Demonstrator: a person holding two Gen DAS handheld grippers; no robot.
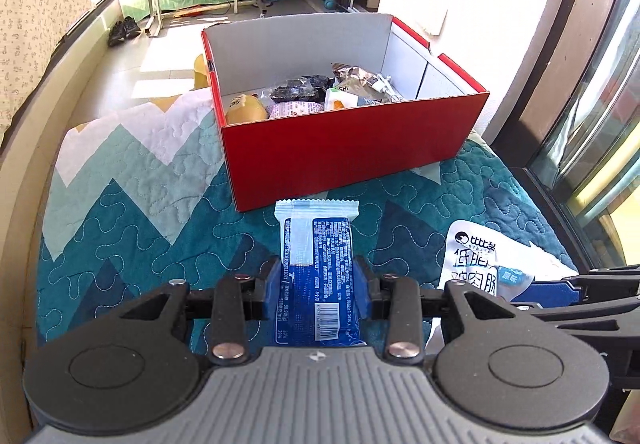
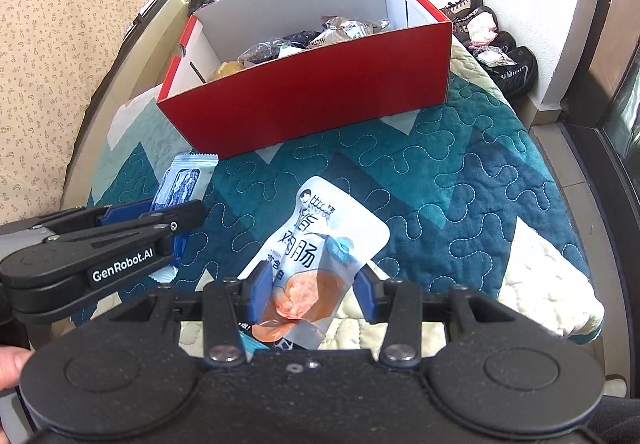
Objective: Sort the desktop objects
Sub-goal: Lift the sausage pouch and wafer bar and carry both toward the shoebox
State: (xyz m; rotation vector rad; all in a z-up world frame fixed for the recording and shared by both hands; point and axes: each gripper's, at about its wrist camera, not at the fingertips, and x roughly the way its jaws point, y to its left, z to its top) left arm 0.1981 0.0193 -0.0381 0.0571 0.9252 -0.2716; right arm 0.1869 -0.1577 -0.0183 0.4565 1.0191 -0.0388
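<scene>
The left gripper (image 1: pixel 316 284) is clenched on a blue snack packet (image 1: pixel 316 268), lifted off the quilt (image 1: pixel 132 212), its sealed end toward the red box (image 1: pixel 352 140) at twelve o'clock. At three o'clock of it, the right gripper (image 2: pixel 310 290) grips a white sausage pouch (image 2: pixel 316 256) by its sides. The box holds several wrapped snacks (image 1: pixel 304 96), too jumbled to tell apart

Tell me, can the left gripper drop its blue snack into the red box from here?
Probably yes. The left gripper is shut on the blue snack packet, and the red box sits straight ahead with its top open. Nothing stands between them on the quilt; it must only clear the near wall.
</scene>
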